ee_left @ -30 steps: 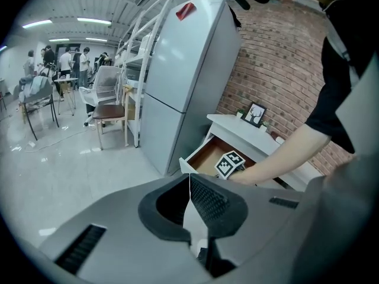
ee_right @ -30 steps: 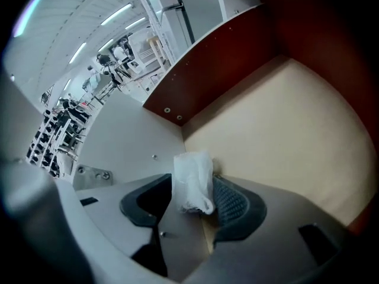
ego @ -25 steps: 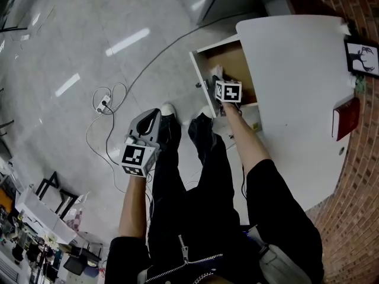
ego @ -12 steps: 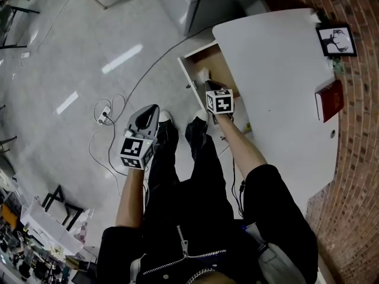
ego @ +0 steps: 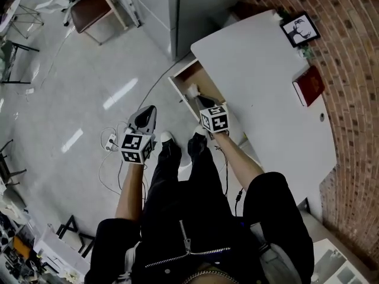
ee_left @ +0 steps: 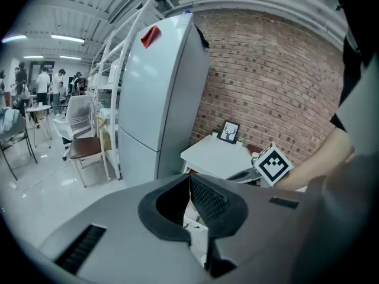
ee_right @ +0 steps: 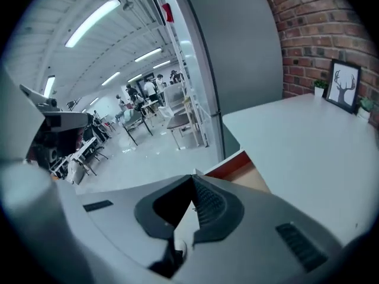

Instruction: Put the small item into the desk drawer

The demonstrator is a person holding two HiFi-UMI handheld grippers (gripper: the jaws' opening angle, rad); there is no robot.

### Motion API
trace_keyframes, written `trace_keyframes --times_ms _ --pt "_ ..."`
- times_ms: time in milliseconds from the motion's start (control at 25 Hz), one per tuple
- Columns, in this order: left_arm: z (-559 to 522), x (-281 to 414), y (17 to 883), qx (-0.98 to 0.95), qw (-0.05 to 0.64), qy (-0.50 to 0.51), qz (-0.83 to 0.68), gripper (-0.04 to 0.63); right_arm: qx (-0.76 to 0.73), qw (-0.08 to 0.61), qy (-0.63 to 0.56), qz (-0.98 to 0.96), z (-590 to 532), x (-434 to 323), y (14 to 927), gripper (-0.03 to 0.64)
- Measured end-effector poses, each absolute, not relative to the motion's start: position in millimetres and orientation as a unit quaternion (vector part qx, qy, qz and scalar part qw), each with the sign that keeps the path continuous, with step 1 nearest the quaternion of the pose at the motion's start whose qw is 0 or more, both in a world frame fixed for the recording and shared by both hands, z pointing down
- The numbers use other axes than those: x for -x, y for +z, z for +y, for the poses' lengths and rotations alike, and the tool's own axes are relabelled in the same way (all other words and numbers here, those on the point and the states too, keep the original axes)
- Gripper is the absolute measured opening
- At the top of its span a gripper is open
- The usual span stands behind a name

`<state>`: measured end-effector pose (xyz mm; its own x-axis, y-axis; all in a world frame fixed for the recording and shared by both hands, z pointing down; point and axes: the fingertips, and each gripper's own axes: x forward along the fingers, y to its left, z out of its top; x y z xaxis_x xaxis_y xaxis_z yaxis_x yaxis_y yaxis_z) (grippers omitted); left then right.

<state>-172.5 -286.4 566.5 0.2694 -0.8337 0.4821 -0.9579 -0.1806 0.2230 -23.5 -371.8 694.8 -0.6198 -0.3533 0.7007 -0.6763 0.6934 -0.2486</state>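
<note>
Looks like the drop-off step: right hand-held gripper [ego: 198, 97] pinches the small item [ego: 192, 90] (white) over the open drawer [ego: 178, 93] at the surface's [ego: 266, 81] near edge. Next I'd dip in and release. Left hand-held gripper [ego: 147, 111] is closed and empty.

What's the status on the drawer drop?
Left gripper shut, empty, held aside. Right gripper shut at open drawer. Small white item at its tips. Nothing seen blocking.
</note>
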Motion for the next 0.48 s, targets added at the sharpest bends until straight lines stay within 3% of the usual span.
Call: trace_keyframes --times_ms 480 --pt "-309.4 170.3 472.5 -0.798 0.151 0.116 -0.572 0.021 -0.355 0.186 0.172 -0.9 -372.7 6.9 521.2 0.005"
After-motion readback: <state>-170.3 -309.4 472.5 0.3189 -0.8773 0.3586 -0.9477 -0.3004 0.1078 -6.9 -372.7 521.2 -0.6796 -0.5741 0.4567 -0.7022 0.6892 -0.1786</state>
